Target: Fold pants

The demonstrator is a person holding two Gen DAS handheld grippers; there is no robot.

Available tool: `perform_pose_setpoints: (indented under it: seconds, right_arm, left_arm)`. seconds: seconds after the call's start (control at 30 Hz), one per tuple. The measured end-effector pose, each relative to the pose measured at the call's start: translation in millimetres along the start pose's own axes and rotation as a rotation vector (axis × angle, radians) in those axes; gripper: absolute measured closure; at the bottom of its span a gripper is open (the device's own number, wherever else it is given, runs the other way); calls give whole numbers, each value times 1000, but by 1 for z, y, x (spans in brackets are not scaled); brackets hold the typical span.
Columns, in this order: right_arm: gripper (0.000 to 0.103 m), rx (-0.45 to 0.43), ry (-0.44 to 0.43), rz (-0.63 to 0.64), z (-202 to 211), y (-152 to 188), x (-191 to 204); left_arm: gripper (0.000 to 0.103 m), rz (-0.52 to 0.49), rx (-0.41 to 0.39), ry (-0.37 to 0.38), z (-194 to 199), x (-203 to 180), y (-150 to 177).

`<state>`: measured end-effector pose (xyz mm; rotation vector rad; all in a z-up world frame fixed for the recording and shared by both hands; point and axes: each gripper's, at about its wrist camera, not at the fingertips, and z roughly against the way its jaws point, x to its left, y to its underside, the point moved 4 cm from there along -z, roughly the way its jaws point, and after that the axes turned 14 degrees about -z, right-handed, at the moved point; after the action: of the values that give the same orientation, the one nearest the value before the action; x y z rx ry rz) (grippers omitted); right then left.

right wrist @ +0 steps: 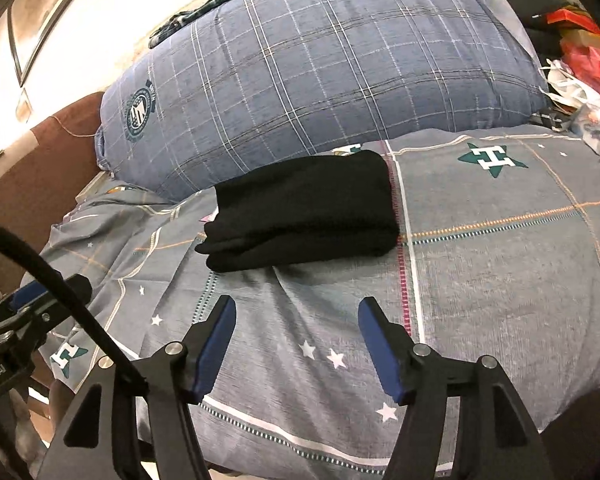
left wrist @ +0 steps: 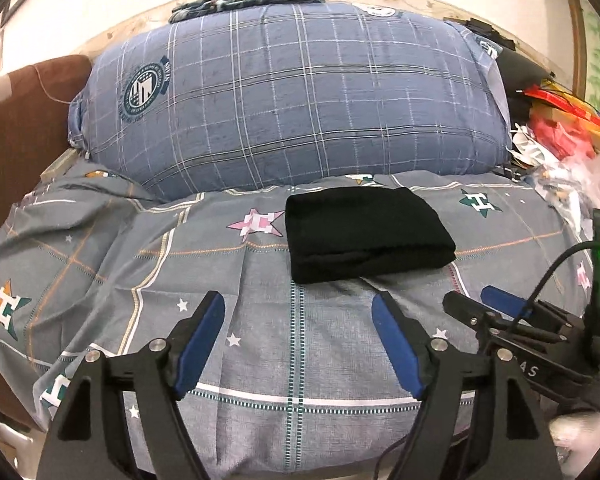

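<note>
The black pants lie folded into a compact thick rectangle on the grey star-patterned bedspread, just in front of the big pillow. In the right wrist view the same folded pants sit ahead and slightly left. My left gripper hovers over the bedspread short of the pants, open, with nothing between its blue pads. My right gripper is also open and empty, a little back from the pants. The right gripper shows at the right edge of the left wrist view, beside the left one.
A large blue plaid pillow fills the back of the bed, with dark clothing on top of it. Red and white bags and clutter pile up at the right. A brown headboard stands at the left.
</note>
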<state>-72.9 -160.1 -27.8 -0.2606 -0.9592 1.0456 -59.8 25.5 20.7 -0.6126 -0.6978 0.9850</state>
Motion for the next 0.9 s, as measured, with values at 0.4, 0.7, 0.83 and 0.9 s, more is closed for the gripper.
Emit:
perform_pose_setpoints:
  seconds: [0.4,0.7,0.83,0.9]
  right_arm:
    - [33,35,21,14,-11,9,2]
    - [33,59,33,29,-18,17,8]
    - [33,68,36,36,-20,19,10]
    - [32,73,39,36,-22,20,10]
  left_arm:
    - [27,-10,33,15,-8,-3,8]
    - [27,2,41,20,-10,0,12]
    - [27,5,51,24,-13,0,13]
    - [27,6,57,25,-16,1,14]
